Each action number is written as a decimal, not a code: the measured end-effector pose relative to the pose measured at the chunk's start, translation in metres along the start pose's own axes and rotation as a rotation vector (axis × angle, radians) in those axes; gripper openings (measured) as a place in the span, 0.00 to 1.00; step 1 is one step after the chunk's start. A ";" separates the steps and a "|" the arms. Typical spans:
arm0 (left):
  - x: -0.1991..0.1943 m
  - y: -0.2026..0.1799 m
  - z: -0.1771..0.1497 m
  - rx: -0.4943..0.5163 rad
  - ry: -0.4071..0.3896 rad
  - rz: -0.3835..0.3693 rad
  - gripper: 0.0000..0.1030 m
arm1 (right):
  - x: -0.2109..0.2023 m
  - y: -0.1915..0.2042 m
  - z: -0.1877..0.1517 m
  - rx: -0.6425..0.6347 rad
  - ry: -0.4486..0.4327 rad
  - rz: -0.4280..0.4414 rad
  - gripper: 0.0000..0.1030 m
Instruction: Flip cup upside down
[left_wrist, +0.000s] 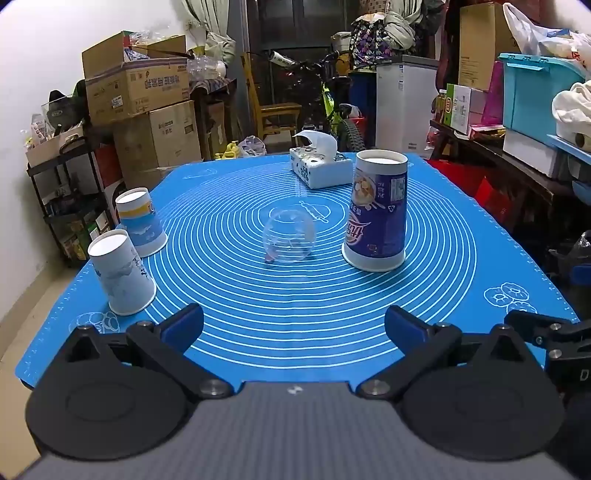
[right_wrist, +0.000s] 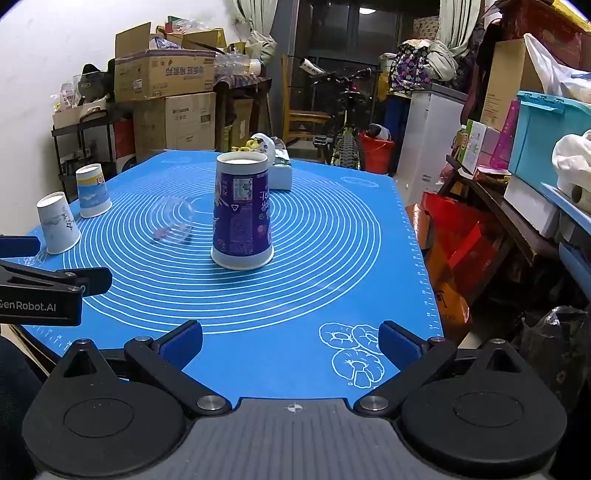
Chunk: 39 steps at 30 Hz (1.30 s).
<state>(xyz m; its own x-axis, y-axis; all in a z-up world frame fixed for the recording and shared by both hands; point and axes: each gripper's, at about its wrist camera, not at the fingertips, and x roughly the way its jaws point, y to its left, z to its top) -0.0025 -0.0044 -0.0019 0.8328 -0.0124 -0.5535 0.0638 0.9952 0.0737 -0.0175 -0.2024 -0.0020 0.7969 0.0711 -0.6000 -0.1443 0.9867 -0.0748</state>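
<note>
A blue baking mat (left_wrist: 295, 325) with white concentric rings covers the table; a white tissue box (left_wrist: 320, 166) sits near its far edge. Behind stand stacked cardboard boxes (left_wrist: 140, 92), a wooden chair (left_wrist: 273, 110), a bicycle (left_wrist: 332, 99) and a turquoise storage bin (left_wrist: 539, 92).

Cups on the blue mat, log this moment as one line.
purple cup: inverted | two white cups: inverted | clear cup: on its side | left claw: open, empty | right claw: open, empty
</note>
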 end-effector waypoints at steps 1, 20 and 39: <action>0.000 0.000 0.000 0.002 0.001 0.000 1.00 | 0.000 0.000 0.000 0.000 0.000 -0.001 0.98; 0.000 0.000 -0.001 -0.002 0.001 0.002 1.00 | -0.002 -0.001 0.000 0.007 0.001 -0.005 0.98; -0.001 0.001 -0.002 -0.004 0.000 0.002 1.00 | -0.005 0.000 0.001 0.000 -0.003 -0.005 0.98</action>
<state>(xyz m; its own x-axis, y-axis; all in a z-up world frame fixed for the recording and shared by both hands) -0.0051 -0.0030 -0.0030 0.8331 -0.0109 -0.5531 0.0600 0.9957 0.0708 -0.0207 -0.2024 0.0016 0.7996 0.0668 -0.5968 -0.1403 0.9871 -0.0774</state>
